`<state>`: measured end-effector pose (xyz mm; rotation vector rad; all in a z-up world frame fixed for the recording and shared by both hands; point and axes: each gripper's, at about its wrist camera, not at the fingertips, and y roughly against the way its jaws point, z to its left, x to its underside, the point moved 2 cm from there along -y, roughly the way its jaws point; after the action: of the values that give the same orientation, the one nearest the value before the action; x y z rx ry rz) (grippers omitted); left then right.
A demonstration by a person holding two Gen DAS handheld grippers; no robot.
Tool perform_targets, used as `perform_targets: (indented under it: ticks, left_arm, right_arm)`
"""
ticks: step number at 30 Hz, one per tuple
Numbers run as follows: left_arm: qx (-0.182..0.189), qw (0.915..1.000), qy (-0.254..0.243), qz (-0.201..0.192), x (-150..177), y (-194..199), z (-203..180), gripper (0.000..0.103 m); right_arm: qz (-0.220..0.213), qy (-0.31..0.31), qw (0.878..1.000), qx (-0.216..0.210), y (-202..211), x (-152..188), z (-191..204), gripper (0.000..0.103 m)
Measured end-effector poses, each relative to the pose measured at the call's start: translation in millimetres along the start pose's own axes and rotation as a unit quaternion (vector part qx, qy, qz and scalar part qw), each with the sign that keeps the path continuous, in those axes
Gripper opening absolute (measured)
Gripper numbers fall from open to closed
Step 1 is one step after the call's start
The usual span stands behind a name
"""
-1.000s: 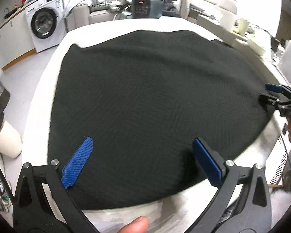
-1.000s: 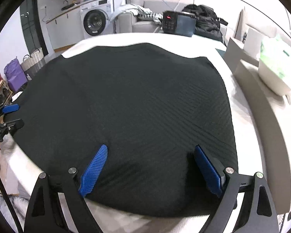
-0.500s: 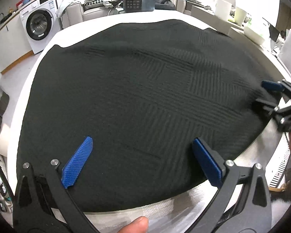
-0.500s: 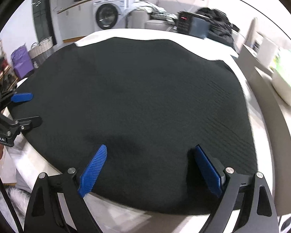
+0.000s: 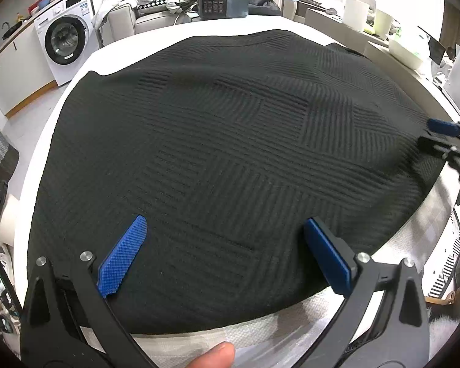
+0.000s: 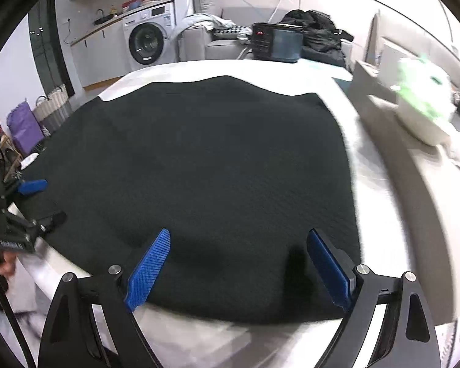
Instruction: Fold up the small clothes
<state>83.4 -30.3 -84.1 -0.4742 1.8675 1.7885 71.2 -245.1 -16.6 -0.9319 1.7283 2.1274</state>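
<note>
Your black ribbed garment (image 5: 230, 159) lies spread flat across the white counter (image 5: 64, 98), covering most of it. Left of it and beyond stands a washing machine (image 5: 65, 47); behind it, a dark keypad appliance (image 5: 222, 0). Both your left gripper (image 5: 227, 257) and right gripper (image 6: 239, 268) have their fingers spread, pinching nothing, over its near edge.

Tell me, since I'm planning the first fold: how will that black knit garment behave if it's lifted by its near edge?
The black knit garment will probably drape limply, as it lies flat with soft waves along its far hem. Its thick ribbed texture suggests some weight, so it may sag between the left tool and the right tool. It seems unlikely to slip.
</note>
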Motion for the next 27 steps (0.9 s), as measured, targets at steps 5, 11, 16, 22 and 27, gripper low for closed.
perform_targets:
  ticks: [5, 11, 16, 22, 27]
  left_arm:
    - [0.008, 0.9999, -0.008, -0.003, 0.9, 0.0, 3.4, 0.102]
    - [0.017, 0.9997, -0.011, -0.011, 12.3, 8.1, 27.0, 0.102]
    - [0.024, 0.9994, 0.019, -0.017, 18.7, 21.7, 59.9, 0.102]
    - [0.049, 0.996, 0.052, -0.054, -10.9, 34.7, 66.6, 0.102]
    - [0.044, 0.9976, 0.045, -0.031, -44.5, 0.6, 60.6, 0.102]
  right_arm:
    - [0.01, 0.074, 0.997, 0.012, -22.3, 5.4, 41.0, 0.092]
    - [0.011, 0.069, 0.997, 0.033, -9.8, 13.0, 5.8, 0.092]
    - [0.023, 0.01, 0.997, 0.072, 5.9, 21.9, -48.9, 0.092]
    - [-0.015, -0.032, 0.999, 0.041, 21.8, 0.5, -47.6, 0.092]
    - [-0.009, 0.007, 1.0, 0.009, -12.6, -32.4, 1.5, 0.092]
